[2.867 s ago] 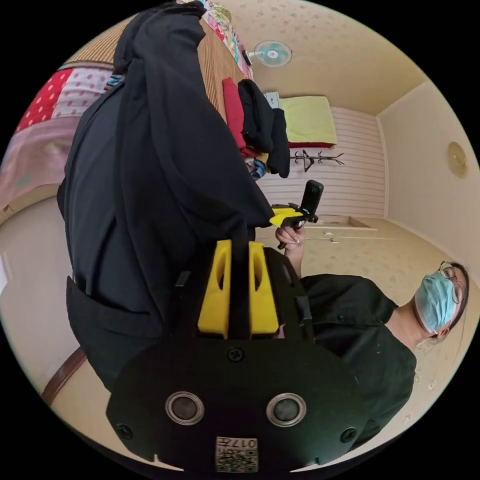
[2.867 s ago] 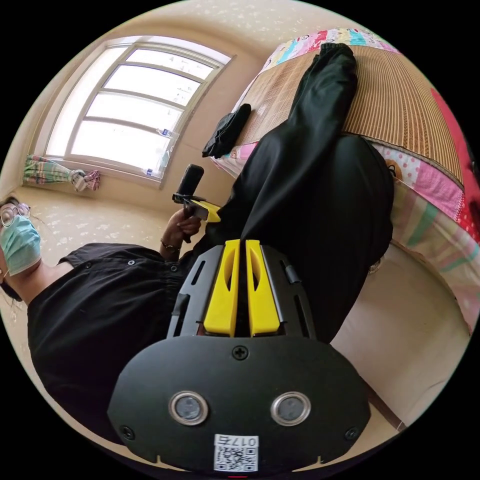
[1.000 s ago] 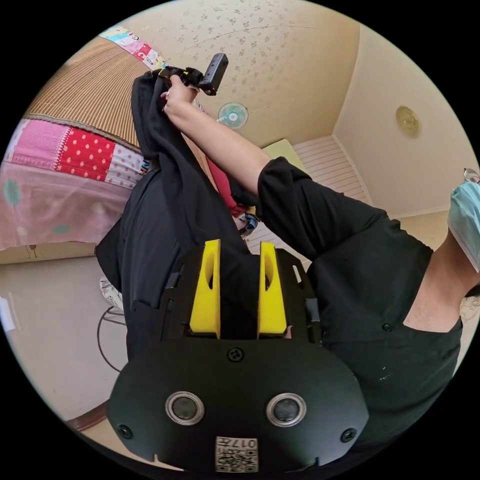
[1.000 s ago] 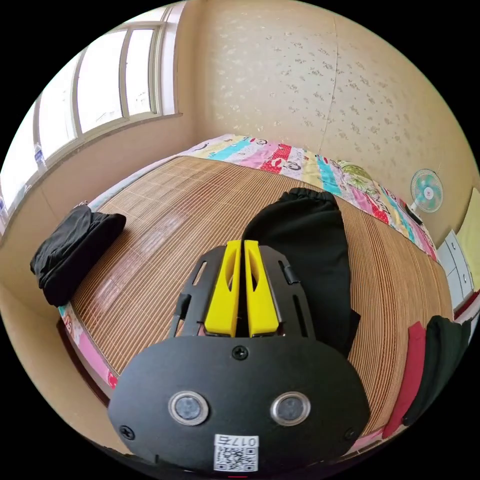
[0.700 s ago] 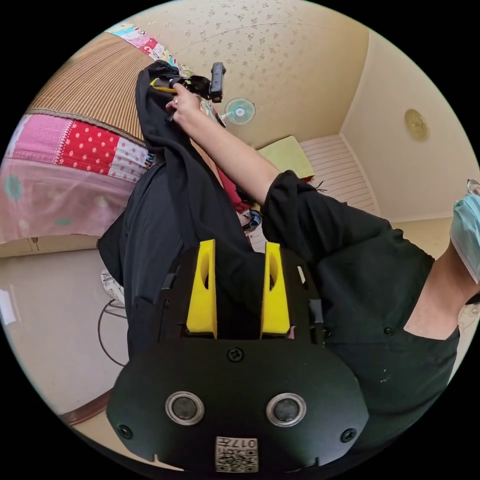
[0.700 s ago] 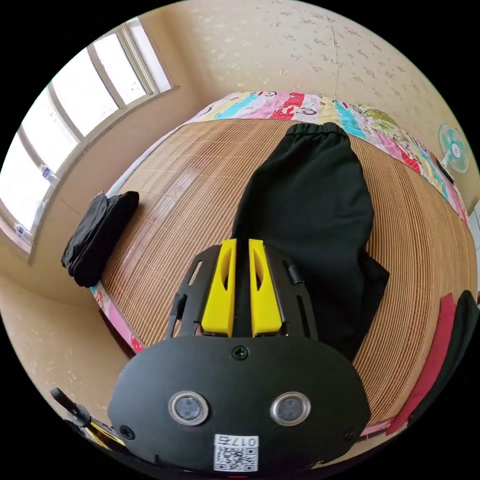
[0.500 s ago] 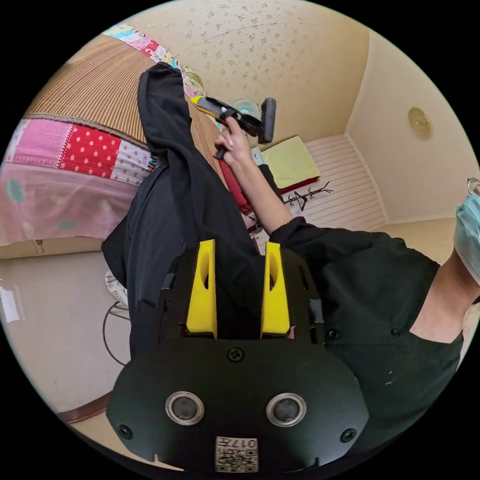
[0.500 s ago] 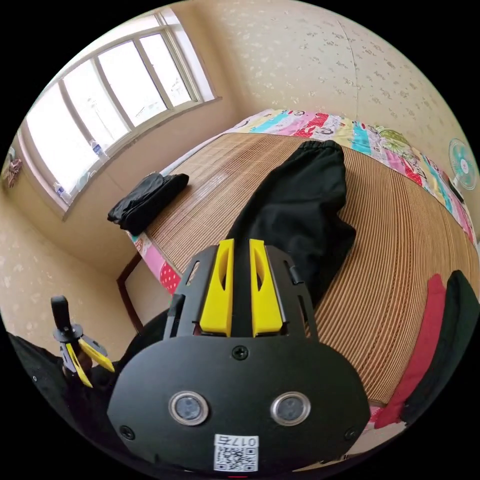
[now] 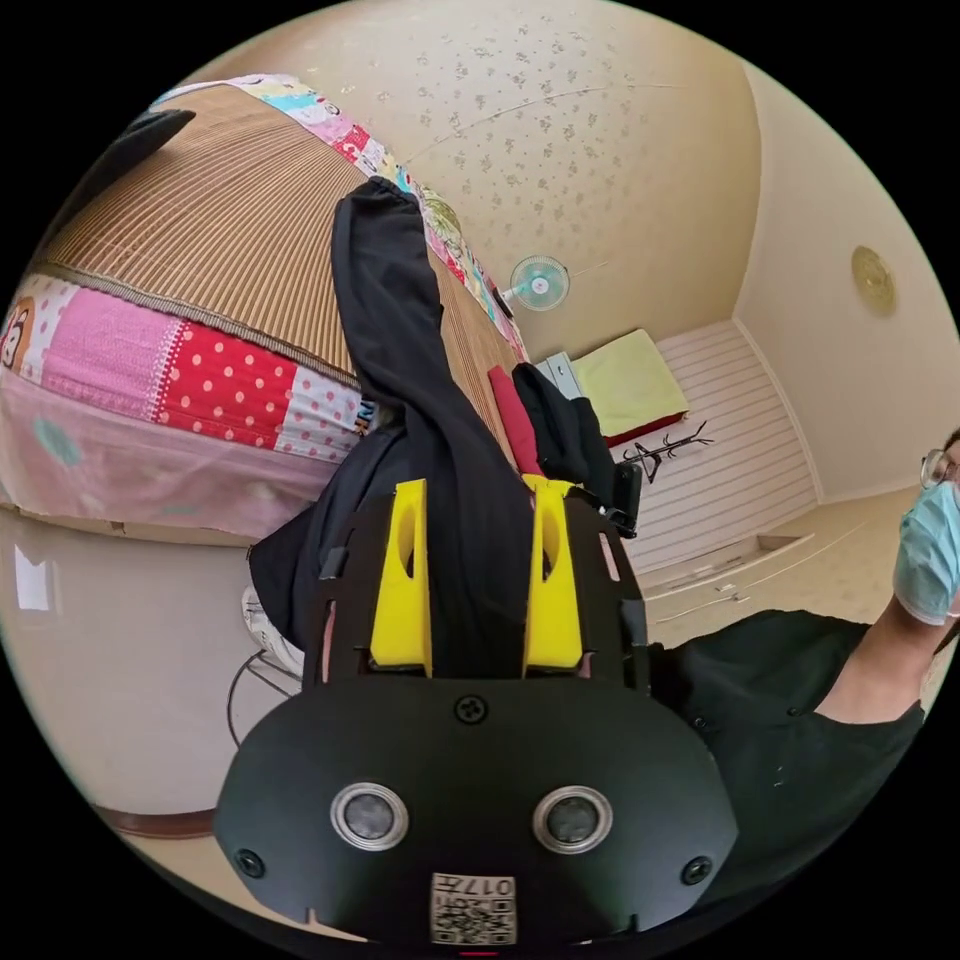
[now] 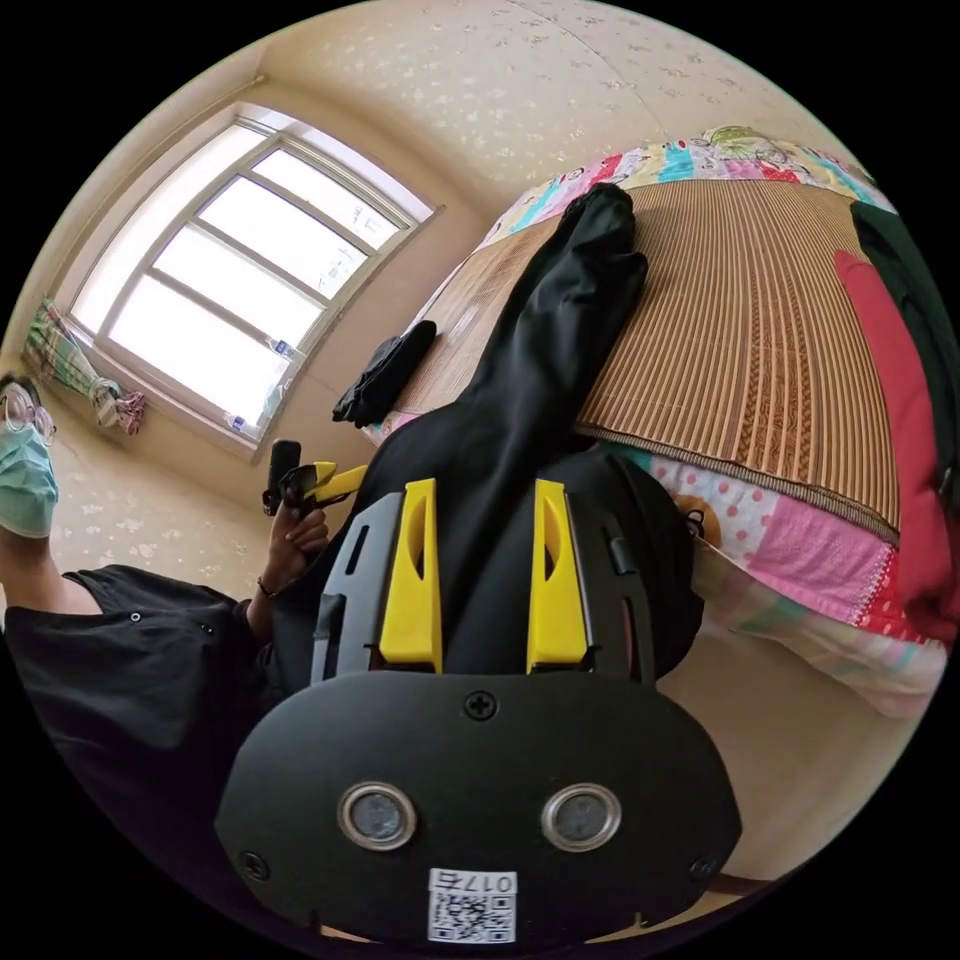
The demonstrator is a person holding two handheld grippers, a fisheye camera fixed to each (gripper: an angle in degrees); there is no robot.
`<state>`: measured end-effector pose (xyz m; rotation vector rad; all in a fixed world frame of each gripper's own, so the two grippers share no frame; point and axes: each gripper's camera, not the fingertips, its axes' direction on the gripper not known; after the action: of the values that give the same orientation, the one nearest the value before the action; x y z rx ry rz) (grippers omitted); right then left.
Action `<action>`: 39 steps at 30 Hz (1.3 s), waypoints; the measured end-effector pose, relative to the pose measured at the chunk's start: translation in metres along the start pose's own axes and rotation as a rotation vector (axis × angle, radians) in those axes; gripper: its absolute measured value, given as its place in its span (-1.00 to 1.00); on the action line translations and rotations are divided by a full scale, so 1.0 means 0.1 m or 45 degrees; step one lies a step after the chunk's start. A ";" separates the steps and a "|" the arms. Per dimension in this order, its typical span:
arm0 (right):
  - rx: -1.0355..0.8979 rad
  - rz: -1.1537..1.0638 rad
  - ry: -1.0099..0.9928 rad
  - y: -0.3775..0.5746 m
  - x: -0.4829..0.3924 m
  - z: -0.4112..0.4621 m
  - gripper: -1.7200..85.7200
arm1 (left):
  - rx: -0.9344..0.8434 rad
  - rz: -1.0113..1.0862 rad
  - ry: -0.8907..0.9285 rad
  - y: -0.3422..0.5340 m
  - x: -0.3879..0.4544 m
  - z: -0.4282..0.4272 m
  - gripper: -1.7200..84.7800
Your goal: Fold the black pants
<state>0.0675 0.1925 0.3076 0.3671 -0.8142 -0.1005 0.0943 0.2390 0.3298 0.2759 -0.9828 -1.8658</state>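
The black pants (image 9: 400, 300) lie with their legs stretched over the bamboo mat, the cuff end (image 10: 600, 205) far up the bed. The waist end hangs off the bed edge toward me. My left gripper (image 9: 470, 490) stands open, its yellow jaws wide apart with the hanging pants cloth running between them. My right gripper (image 10: 485, 490) is open too, astride the same hanging cloth (image 10: 500, 560). In the right gripper view a hand holds the left gripper (image 10: 350, 478), jaws splayed, at the pants' left side. The right gripper's black camera block (image 9: 627, 497) pokes out beside my left gripper.
The bamboo mat (image 10: 760, 330) covers a bed with a patchwork quilt edge (image 9: 180, 370). Red and dark folded clothes (image 9: 520, 410) sit on the mat's side; a black folded pile (image 10: 385, 370) lies near the window (image 10: 230, 290). The person in a black shirt (image 9: 800, 720) stands close by.
The right gripper carried a pants leg up onto the mat, let it go, and came back to the hanging waist with jaws open. The left jaws, shut on cloth 2.9 s ago, now stand open.
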 end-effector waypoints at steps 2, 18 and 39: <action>-0.064 0.070 -0.048 -0.37 0.23 0.04 -0.61 | -0.024 -0.042 0.013 -0.16 -0.11 0.12 -0.60; -0.539 0.185 -0.421 -1.71 0.62 0.52 -0.57 | -0.139 -0.037 0.118 -0.15 -0.27 0.41 -0.85; -0.216 0.067 -0.868 -1.56 -0.44 -0.09 -0.78 | -0.204 0.151 0.562 0.66 -0.28 0.55 -0.76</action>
<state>0.0514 0.0596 0.2158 0.1441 -1.4764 -0.2514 0.1202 0.2770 0.4078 0.4962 -0.5340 -1.6668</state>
